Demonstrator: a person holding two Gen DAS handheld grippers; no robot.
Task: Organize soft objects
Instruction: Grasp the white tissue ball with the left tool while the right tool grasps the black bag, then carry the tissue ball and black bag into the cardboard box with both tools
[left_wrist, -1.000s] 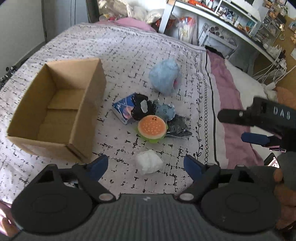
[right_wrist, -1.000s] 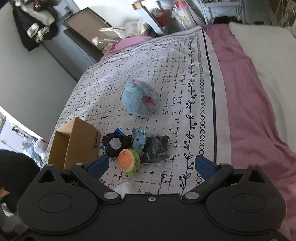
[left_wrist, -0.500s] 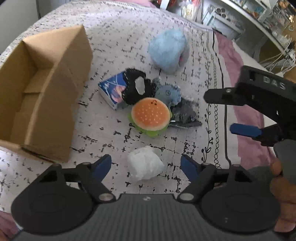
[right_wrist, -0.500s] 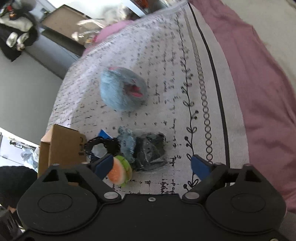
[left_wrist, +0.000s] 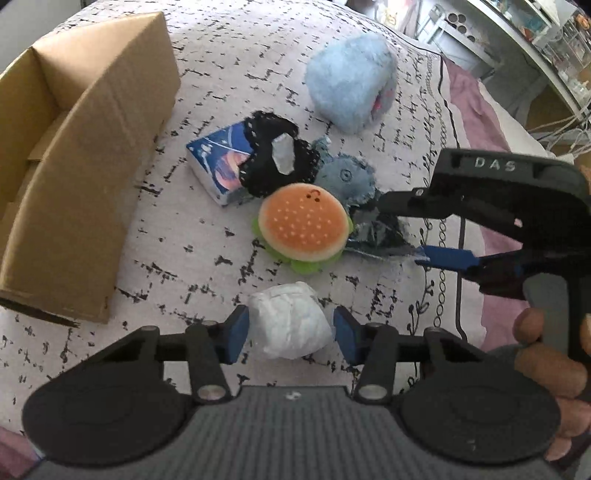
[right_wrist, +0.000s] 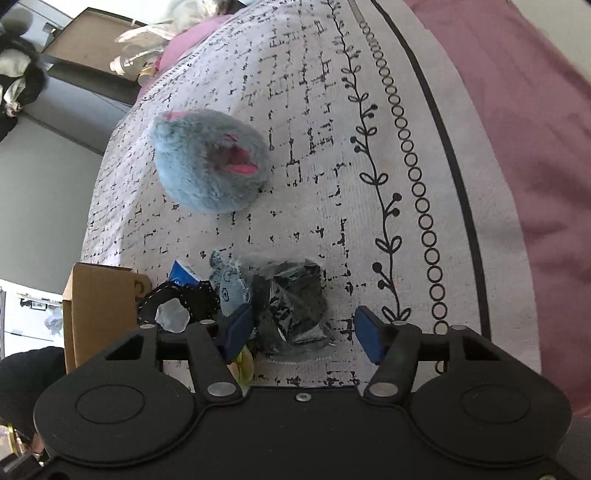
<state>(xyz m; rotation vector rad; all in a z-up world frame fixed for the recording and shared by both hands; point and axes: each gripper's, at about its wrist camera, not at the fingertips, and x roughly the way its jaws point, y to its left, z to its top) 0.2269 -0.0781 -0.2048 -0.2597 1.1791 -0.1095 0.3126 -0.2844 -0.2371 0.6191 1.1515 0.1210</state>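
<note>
Soft objects lie on the patterned bedspread. A white crumpled bundle (left_wrist: 290, 325) sits between the open jaws of my left gripper (left_wrist: 291, 330), a small gap at each side. Beyond it lie a burger plush (left_wrist: 304, 223), a black heart pouch (left_wrist: 275, 162), a blue packet (left_wrist: 218, 164), a small denim plush (left_wrist: 347, 177) and a big fluffy blue plush (left_wrist: 349, 83). My right gripper (right_wrist: 303, 328) is open around a dark plastic-wrapped item (right_wrist: 295, 306), also seen in the left wrist view (left_wrist: 380, 232). The right gripper shows from the side (left_wrist: 421, 229).
An open cardboard box (left_wrist: 74, 147) stands left of the pile, its corner visible in the right wrist view (right_wrist: 99, 306). A pink blanket (right_wrist: 535, 147) covers the bed's right side. Shelves and clutter stand beyond the bed.
Both grippers have moved down and forward. The left now brackets the white bundle with narrower jaws. The right has come down over the dark wrapped item.
</note>
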